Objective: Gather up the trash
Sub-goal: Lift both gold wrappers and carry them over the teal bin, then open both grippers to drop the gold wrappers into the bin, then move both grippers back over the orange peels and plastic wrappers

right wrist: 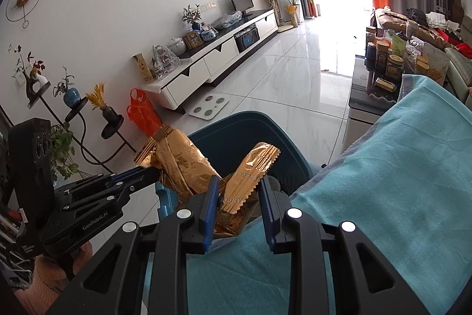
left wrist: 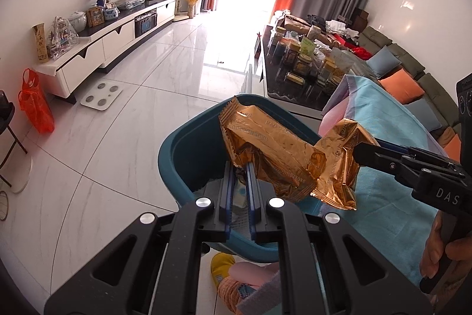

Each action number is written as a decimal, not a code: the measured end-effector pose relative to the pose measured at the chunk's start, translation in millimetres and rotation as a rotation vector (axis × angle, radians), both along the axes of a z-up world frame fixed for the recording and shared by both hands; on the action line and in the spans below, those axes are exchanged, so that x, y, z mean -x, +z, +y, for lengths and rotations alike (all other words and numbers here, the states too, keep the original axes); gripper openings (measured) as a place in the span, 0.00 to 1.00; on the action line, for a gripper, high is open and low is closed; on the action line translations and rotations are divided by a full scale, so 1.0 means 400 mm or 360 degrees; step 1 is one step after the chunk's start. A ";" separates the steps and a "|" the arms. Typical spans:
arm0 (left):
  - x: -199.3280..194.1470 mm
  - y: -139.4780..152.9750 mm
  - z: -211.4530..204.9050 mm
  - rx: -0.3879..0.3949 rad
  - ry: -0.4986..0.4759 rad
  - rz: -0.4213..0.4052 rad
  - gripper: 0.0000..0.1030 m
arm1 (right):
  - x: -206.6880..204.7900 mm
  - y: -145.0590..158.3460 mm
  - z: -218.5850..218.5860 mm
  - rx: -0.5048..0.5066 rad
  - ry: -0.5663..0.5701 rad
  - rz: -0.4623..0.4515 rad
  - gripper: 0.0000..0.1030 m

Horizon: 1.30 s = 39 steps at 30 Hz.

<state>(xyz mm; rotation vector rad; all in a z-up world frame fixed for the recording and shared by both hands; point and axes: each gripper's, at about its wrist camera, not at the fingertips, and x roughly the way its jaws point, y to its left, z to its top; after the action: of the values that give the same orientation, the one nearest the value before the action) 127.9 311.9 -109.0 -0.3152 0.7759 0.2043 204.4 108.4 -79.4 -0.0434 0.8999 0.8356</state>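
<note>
A teal trash bin (left wrist: 188, 155) stands on the floor beside the blanket-covered seat; it also shows in the right wrist view (right wrist: 236, 135). My left gripper (left wrist: 240, 164) is shut on a gold foil wrapper (left wrist: 265, 146) held over the bin mouth; this gripper (right wrist: 156, 171) and wrapper (right wrist: 180, 161) also show in the right wrist view. My right gripper (right wrist: 239, 182) has its jaws parted with a second gold wrapper (right wrist: 250, 176) between them, over the bin's near rim. In the left wrist view that gripper (left wrist: 358, 152) touches the second wrapper (left wrist: 339, 164).
A turquoise blanket (right wrist: 383, 182) covers the seat on the right. A cluttered dark coffee table (left wrist: 295, 78) stands beyond it. A white TV cabinet (left wrist: 112, 43), an orange bag (left wrist: 35, 102) and a scale (left wrist: 101, 96) lie left across the tiled floor. A plant stand (right wrist: 73, 108) is near left.
</note>
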 end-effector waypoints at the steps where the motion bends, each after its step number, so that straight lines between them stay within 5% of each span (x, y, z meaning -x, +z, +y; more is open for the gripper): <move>1: -0.004 -0.004 0.001 0.0001 0.0001 0.0005 0.09 | -0.001 -0.002 0.006 0.0005 0.0002 0.0004 0.25; 13: -0.076 -0.057 0.005 -0.0035 0.0043 0.0097 0.11 | -0.038 -0.041 0.062 0.0058 -0.0011 0.0098 0.27; 15: -0.090 -0.067 0.009 -0.0034 0.0048 0.0110 0.20 | -0.043 -0.044 0.067 0.0058 -0.0018 0.0114 0.27; 21: -0.109 -0.088 0.008 0.0011 0.0067 0.0112 0.24 | -0.041 -0.046 0.048 0.0039 -0.0031 0.0118 0.31; 26: -0.088 -0.056 -0.021 -0.0036 0.0040 0.0030 0.36 | -0.019 -0.026 -0.001 -0.0014 -0.0044 0.0099 0.34; 33: -0.024 0.032 -0.122 -0.0085 -0.0150 -0.0178 0.46 | 0.048 0.053 -0.138 -0.0091 -0.0069 -0.0052 0.39; 39: 0.003 0.089 -0.287 -0.0072 -0.0484 -0.0308 0.48 | 0.110 0.119 -0.319 -0.0145 -0.0197 -0.0178 0.41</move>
<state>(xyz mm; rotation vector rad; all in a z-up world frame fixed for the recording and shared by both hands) 126.5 197.2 -73.5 -0.1680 0.6174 -0.0944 160.5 -19.0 -31.6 0.0443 0.7513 0.7503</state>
